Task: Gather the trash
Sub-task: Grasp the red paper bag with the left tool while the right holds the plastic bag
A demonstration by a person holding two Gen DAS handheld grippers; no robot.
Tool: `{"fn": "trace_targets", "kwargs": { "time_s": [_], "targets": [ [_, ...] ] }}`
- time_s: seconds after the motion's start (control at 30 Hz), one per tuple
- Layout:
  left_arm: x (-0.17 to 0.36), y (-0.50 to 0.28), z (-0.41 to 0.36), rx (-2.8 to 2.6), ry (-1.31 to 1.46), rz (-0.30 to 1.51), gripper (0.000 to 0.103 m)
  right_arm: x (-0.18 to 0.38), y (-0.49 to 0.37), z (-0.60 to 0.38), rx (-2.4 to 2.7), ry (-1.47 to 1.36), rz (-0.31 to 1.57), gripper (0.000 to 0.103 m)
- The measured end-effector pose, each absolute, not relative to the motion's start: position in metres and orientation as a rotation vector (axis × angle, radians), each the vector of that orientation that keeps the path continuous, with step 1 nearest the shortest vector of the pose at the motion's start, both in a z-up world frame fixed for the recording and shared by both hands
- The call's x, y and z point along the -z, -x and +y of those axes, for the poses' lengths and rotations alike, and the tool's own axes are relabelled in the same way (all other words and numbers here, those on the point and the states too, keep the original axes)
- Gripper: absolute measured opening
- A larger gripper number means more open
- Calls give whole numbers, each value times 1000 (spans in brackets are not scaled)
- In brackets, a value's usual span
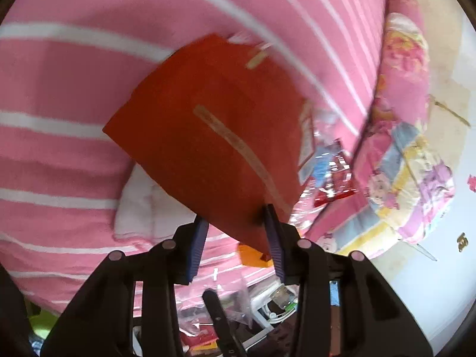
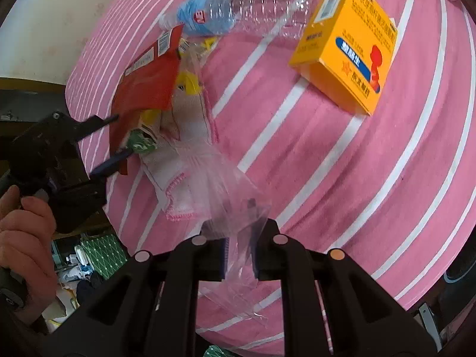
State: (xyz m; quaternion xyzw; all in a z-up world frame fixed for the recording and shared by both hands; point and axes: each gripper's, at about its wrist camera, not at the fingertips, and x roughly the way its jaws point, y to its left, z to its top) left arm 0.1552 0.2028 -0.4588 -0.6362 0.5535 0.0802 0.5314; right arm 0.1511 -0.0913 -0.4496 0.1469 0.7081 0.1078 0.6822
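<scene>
- Red packet (image 1: 208, 136): flat, matte red, a pale strip down its face, barcoded edge; its lower corner sits between the left gripper (image 1: 238, 238) pads over the pink striped bedspread (image 1: 59, 74).
- Left fingers apart; grip uncertain.
- Right gripper (image 2: 239, 255) clamped on a clear plastic bag (image 2: 226, 190).

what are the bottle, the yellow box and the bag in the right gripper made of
Bottle: clear thin plastic, glossy, ribbed and crumpled, with a blue label. Yellow box: printed cardboard, smooth, with folded edges and an open flap. Bag in the right gripper: see-through plastic film, wrinkled and limp.
</scene>
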Motion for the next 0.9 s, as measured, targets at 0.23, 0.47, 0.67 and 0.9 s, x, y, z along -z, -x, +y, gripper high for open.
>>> {"fn": "trace_targets", "kwargs": {
  "time_s": [0.23, 0.47, 0.67, 0.9],
  "targets": [
    [448, -187, 196, -162, 1524, 1271, 36, 447, -154, -85, -245, -334, 1580, 12],
    [438, -195, 192, -177, 1434, 1286, 7, 439, -157, -77, -258, -334, 1553, 12],
    [408, -178, 196, -163, 1368, 1317, 3, 406, -158, -76, -266, -334, 1520, 12],
    [353, -163, 190, -104, 1247, 1357, 3, 338, -158, -75, -288, -308, 1445, 12]
  ]
}}
